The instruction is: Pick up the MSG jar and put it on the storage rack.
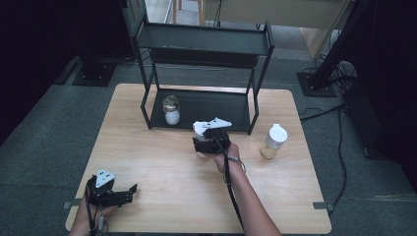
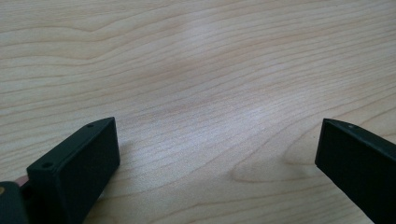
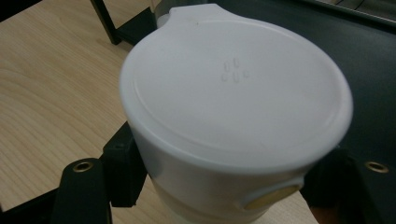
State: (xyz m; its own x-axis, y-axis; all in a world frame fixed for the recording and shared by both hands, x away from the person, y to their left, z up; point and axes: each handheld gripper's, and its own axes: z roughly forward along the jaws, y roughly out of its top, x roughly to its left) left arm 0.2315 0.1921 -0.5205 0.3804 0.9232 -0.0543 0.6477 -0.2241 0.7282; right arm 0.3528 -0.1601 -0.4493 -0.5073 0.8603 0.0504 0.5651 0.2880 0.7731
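Your right gripper (image 1: 204,143), at the centre of the high view, has its two black jaws clamped on the sides of a white plastic jar with a white flip-top lid (image 3: 233,98), just below the lid's rim. In the right gripper view the jar sits between the jaws at bottom centre, its lid facing the camera, above the light wooden table (image 1: 162,182) and right at the front edge of the black metal shelf rack (image 1: 201,105) seen in the upper part of that frame. Your left gripper (image 1: 129,192), at the lower left of the high view, rests with its jaws spread wide over bare wood and holds nothing.

Judging by its look, the jar is stiff and smooth-walled, so it may slip or tilt if you squeeze only near the top; the hinged lid is the weak part, so keep the pads on the wall beneath the rim. Its weight depends on the fill, which you cannot see here.

On the rack's lower shelf stands a glass jar with a gold lid (image 1: 171,110). Another white-capped jar of pale contents (image 1: 273,141) stands on the table right of centre.
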